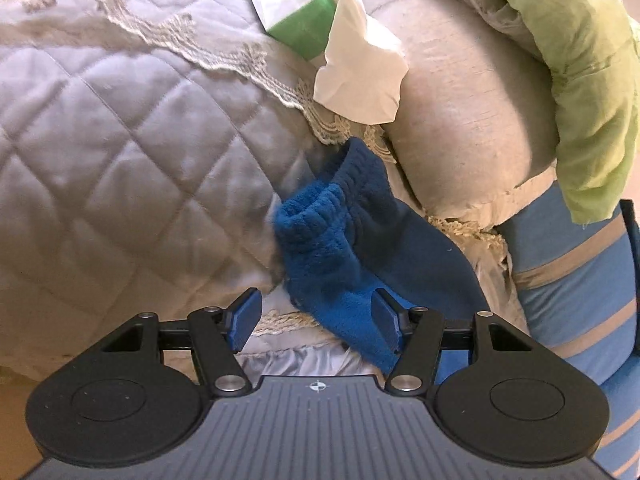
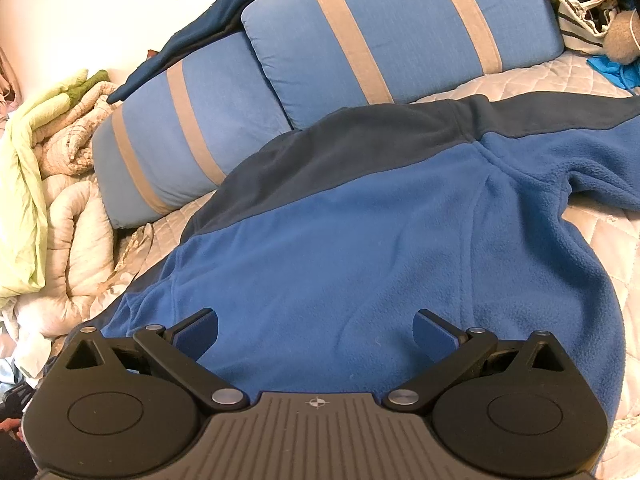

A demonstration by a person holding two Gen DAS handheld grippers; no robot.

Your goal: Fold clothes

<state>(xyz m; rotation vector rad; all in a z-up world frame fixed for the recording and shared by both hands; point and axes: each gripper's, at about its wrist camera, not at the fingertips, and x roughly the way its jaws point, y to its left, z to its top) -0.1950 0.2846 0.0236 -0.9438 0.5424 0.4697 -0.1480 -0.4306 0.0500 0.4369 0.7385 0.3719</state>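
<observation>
Both sets of jaws stand apart, nothing clamped. Your left gripper has the cuff end of the fleece sleeve between its pads: the cloth lies against the right-hand pad, while the left-hand pad is clear of it, so no grip. That sleeve runs away from the jaws, elastic cuff bunched at the far end, lying on the quilted bedspread beside a beige rolled duvet. A white tissue sticks out of a green tissue pack just past the cuff; a green sheet drapes over the duvet. Your right gripper hangs wide open just over the body of the blue fleece jacket; I cannot tell whether the pads touch it. The jacket is spread on the bed, dark yoke toward two blue striped pillows, one sleeve running off to the right.
</observation>
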